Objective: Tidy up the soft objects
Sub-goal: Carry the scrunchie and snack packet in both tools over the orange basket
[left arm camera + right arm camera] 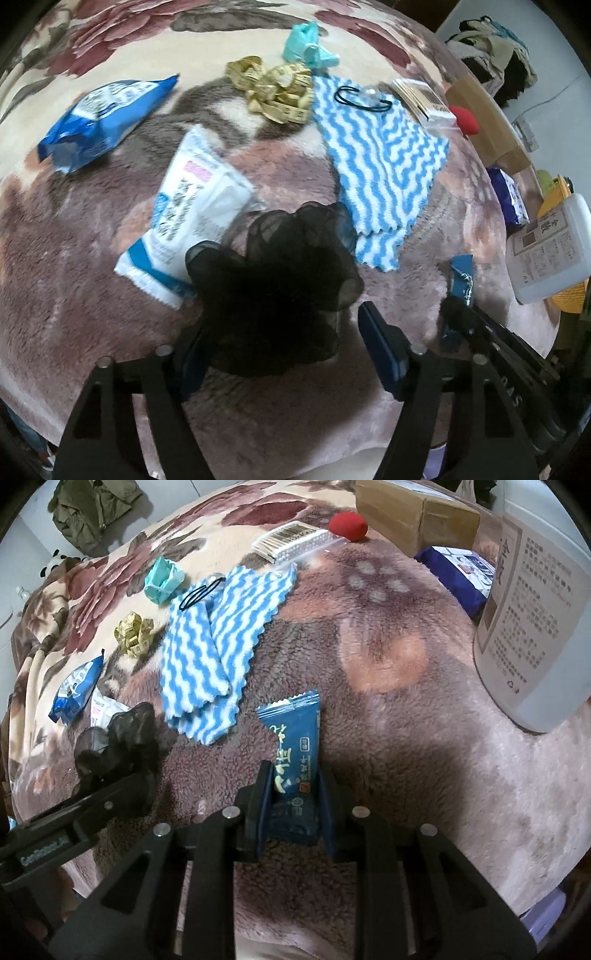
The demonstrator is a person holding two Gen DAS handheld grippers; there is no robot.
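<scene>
A black mesh scrunchie (273,291) lies on the floral blanket (92,295) between the wide-apart fingers of my left gripper (280,332), which is open around it. It also shows in the right wrist view (118,734). My right gripper (291,786) is shut on a dark blue snack packet (295,746), also seen in the left wrist view (461,280). A blue-and-white striped cloth (384,162) lies beyond, with a black hair tie (360,99) on it.
A white tissue pack (192,221), blue wipes pack (99,122), yellow tape measure (273,92) and teal item (306,44) lie on the blanket. A red sponge (347,526), cotton swabs (291,541), cardboard box (413,513), navy pack (458,576) and white jug (532,627) stand at right.
</scene>
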